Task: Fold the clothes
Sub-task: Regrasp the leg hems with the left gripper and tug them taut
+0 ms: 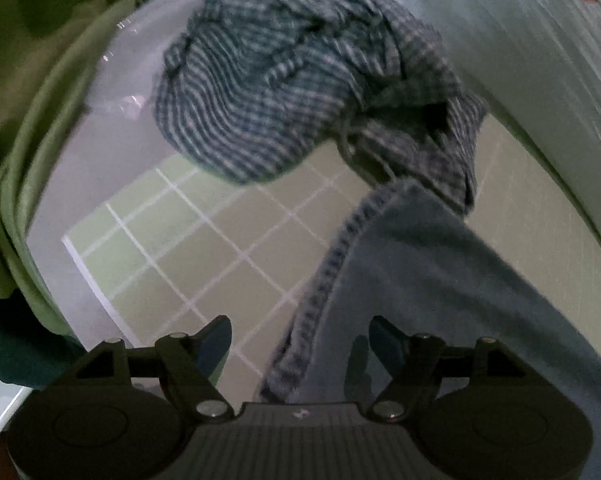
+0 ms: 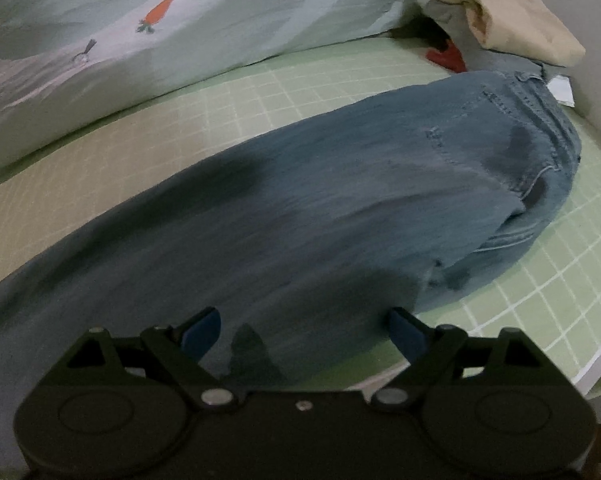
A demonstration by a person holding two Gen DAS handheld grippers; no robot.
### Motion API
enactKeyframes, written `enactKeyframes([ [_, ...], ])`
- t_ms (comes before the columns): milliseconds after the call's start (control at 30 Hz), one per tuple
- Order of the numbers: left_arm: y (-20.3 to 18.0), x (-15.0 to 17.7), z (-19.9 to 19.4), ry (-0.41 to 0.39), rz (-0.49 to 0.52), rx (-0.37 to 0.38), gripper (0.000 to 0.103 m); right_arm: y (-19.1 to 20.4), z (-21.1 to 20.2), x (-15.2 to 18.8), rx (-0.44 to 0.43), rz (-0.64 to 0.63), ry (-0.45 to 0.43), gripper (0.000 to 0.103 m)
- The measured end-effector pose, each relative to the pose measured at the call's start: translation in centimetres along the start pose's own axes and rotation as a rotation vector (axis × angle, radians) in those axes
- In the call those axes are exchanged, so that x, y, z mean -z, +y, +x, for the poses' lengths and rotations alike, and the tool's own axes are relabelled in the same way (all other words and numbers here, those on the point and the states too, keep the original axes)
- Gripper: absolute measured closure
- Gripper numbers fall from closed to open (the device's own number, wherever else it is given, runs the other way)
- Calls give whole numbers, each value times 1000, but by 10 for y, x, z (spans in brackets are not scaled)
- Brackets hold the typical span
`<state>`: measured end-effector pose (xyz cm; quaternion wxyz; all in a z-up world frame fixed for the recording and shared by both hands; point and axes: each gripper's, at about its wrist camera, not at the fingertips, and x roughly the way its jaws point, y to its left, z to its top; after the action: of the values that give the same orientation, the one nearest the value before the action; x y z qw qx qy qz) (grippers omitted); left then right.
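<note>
Blue jeans [image 2: 340, 184]: they lie flat and long on the green mat, from 8 o'clock up to 2 o'clock in the right wrist view. The waist end with its seams and pocket is at 2 o'clock.
Jeans hem [image 1: 324, 276]: in the left wrist view the stitched leg end runs from the middle down to 6 o'clock. It lies on the mat between the left fingers.
Green mat [image 2: 532, 280]: it has white grid lines and covers the counter. Bare mat shows at 4 o'clock of the jeans in the right wrist view.
Counter [image 1: 80, 168]: its white top shows past the mat edge, at 9 o'clock in the left wrist view.
Checked shirt [image 1: 300, 80]: it sits in a crumpled heap at 12 o'clock in the left wrist view, just past the jeans hem.
Green cloth [image 1: 32, 92]: it hangs at the counter edge, at 9 to 10 o'clock.
Carrot fabric [image 2: 156, 12]: pale cloth with an orange carrot lies behind the mat, at 11 o'clock in the right wrist view.
Beige cloth [image 2: 516, 20]: it lies folded at 1 o'clock, beyond the jeans waist.
Left gripper [image 1: 300, 344]: its fingers stand wide apart. They press on nothing.
Right gripper [image 2: 304, 332]: its fingers stand wide apart over the jeans. They hold nothing.
</note>
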<state>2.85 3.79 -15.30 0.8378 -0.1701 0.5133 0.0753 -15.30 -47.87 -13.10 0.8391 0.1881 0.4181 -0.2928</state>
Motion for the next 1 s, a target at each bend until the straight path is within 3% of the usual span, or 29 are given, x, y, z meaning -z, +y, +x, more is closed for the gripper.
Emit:
enactKeyframes([
  [267,4,15,-2,7,24,51,28,30,-4,18,-13,-44,5,12],
  [467,-4,20,-4,11,83,52,52,39,-6,23,-23,-58,4,12],
  [500,-5,21,-4,8,85,45,58,39,-6,23,-25,-61,4,12],
  [533,-4,23,-4,1,75,38,71,39,-6,24,-26,-62,4,12],
  [600,-2,26,-5,-7,28,47,83,37,-7,24,-29,-64,4,12],
  [800,-18,24,-27,-85,6,83,88,29,-8,21,-38,-65,-12,12],
  [1000,-94,21,-56,-175,115,152,89,2,-10,14,-58,-53,-32,12],
])
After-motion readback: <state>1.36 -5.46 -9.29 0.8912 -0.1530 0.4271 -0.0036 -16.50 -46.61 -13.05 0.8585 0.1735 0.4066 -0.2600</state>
